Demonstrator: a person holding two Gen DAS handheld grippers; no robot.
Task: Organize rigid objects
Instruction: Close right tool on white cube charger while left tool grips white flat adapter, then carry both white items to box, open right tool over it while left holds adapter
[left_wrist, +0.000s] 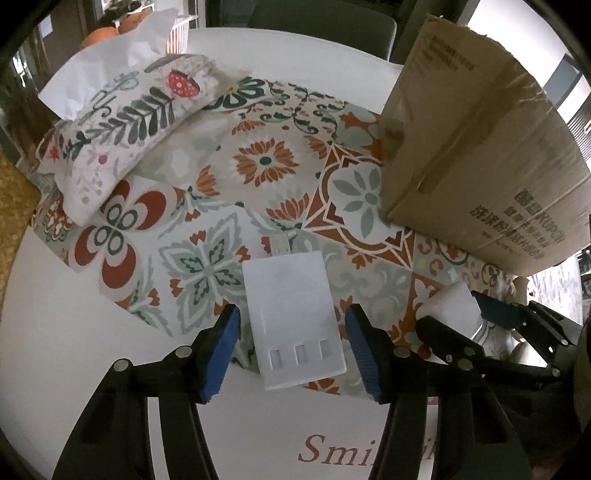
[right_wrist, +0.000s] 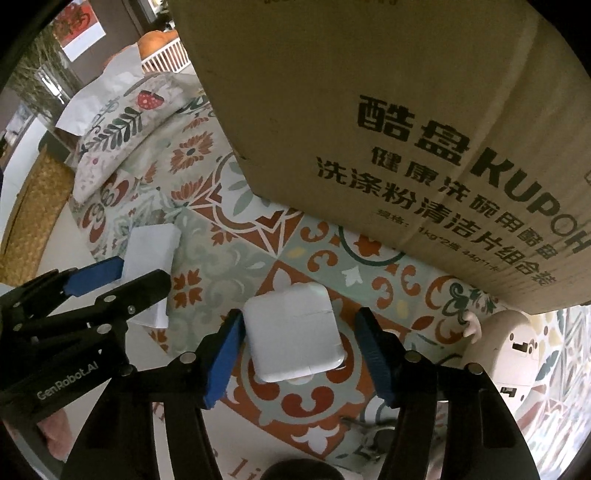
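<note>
The left gripper (left_wrist: 291, 352) reaches low and forward over the worktop (left_wrist: 74, 332), jaws spread on either side of the white hub (left_wrist: 293, 321), which lies flat between them without touching either pad. Close beside it on its right, the right gripper (right_wrist: 299, 352) points down at a steeper angle, jaws also spread around the square charger (right_wrist: 295, 332) lying on the patterned mat (right_wrist: 221, 266). The cardboard box (right_wrist: 369, 129) stands just ahead of both jaws.
</note>
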